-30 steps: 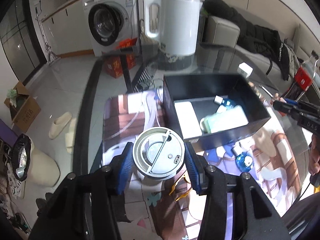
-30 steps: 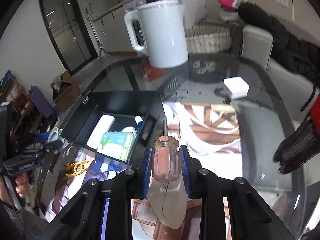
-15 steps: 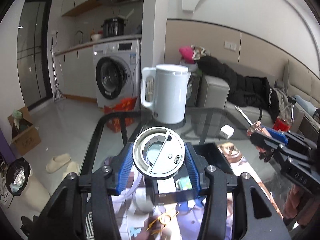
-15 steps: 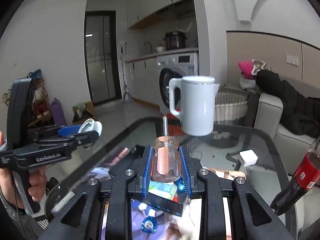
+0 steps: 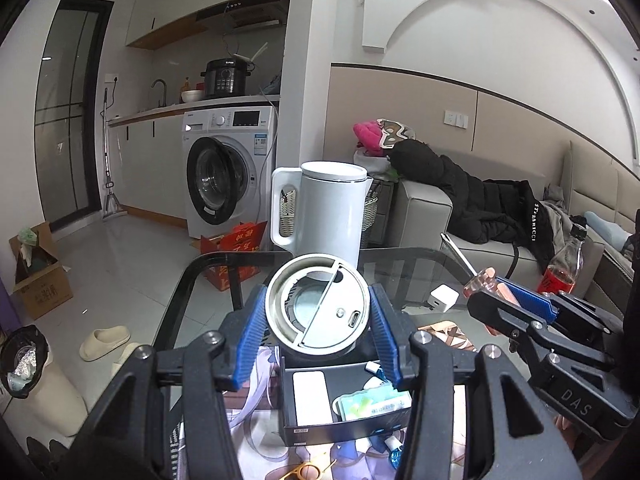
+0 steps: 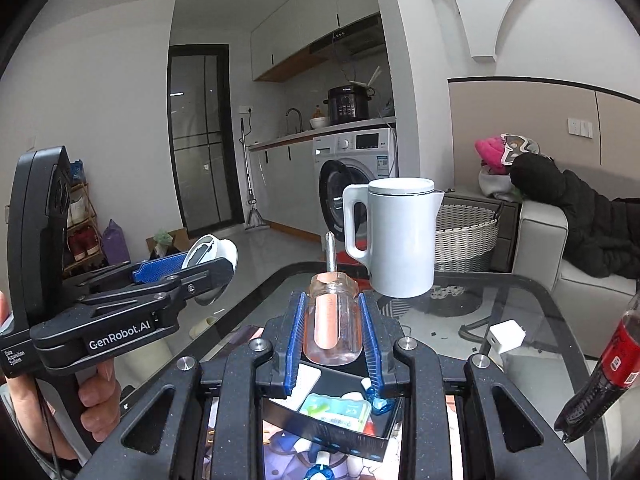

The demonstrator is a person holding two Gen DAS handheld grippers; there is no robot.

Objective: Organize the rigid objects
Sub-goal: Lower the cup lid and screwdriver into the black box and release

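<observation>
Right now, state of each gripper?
Left gripper: closed on the round white lid.
Right gripper: closed on the screwdriver, gripped by its clear handle.

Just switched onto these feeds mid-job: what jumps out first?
Both grippers are loaded: the left gripper clamps a round white lid, and the right gripper clamps a clear-handled screwdriver, tip pointing away. Below them sits a black box already holding items, with a white kettle standing beyond it on the glass table.
</observation>
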